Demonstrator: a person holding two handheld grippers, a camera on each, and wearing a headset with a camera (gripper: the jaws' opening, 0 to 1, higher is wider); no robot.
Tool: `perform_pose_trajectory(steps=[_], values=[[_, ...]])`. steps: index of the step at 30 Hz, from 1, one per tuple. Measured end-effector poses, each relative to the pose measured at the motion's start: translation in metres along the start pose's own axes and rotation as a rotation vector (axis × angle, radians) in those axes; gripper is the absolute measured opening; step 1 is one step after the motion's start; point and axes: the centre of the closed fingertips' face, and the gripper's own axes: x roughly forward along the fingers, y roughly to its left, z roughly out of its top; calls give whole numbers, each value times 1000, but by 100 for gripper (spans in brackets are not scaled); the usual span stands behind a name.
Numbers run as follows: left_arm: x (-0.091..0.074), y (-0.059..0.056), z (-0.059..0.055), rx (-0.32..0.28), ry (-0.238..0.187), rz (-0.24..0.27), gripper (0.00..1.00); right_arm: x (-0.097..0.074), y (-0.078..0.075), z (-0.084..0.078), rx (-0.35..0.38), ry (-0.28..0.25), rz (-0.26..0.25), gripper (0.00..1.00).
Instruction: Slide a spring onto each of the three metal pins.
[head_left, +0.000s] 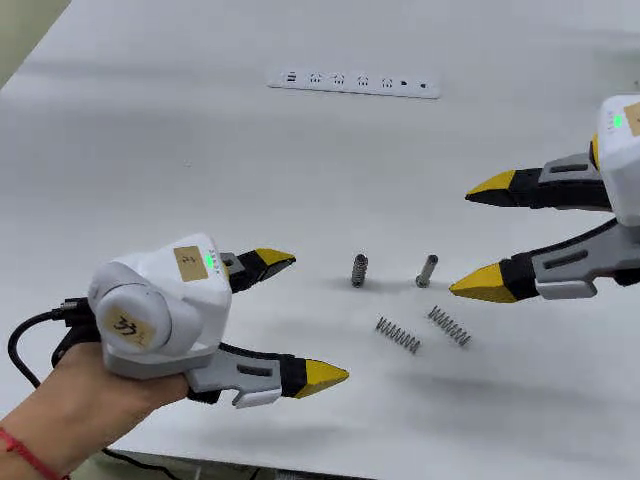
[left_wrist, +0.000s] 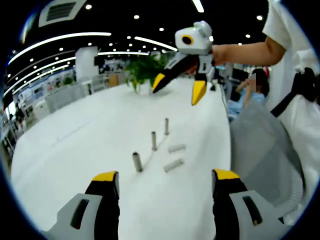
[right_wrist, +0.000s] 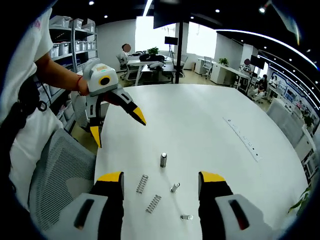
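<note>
White and smooth, the big flat table (head_left: 200, 150) has the small parts near its middle. One short silver metal pin (head_left: 359, 270) stands up with a wire coil around it, so I think one pin of the three is done. Just beside it stands a bare silver metal pin (head_left: 427, 270) with nothing on it. The right gripper view shows a third bare pin (right_wrist: 186, 217) in the same row. Two thin grey wire springs lie flat on the table in front of the pins, the left spring (head_left: 397, 335) and the right spring (head_left: 449, 326), near each other but not touching. The left gripper (head_left: 300, 316), white and black with yellow tips, is held in a hand (head_left: 90, 400) low down and well apart from the parts. Its jaws are wide apart and hold nothing. The right gripper (head_left: 483, 235) hangs in the air to the right of the pins. Its jaws are wide too, and empty. The step now looks like picking up a loose spring. The right spring is the nearer one for the right gripper, so I would go for that one. Come down slowly with one tip on each side of the coil. Squeeze softly near one end, because a spring can roll away or pop out. Then tip it up straight, line its hole up over the top of a bare pin, and let it slide down. The other gripper could steady the pin so it does not fall over.
</note>
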Motion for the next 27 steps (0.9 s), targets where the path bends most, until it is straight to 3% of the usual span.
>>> perform_pose_trajectory(steps=[2,12,15,18,23,27], values=[[2,-1,-1,15,16,-7,75,-9,-5,-11,27,-11,-14,62],[18,-5,-5,116,112,-64,70,-46,16,-53,132,-91,-76,76],[27,-8,-9,204,167,-99,68,-52,21,-65,166,-105,-84,80],[39,-13,-11,218,194,-130,63,-56,25,-74,192,-129,-93,82],[61,-20,-16,290,237,-185,57,-61,32,-90,206,-147,-94,86],[73,-20,-20,316,263,-203,52,-64,35,-102,216,-146,-100,90]])
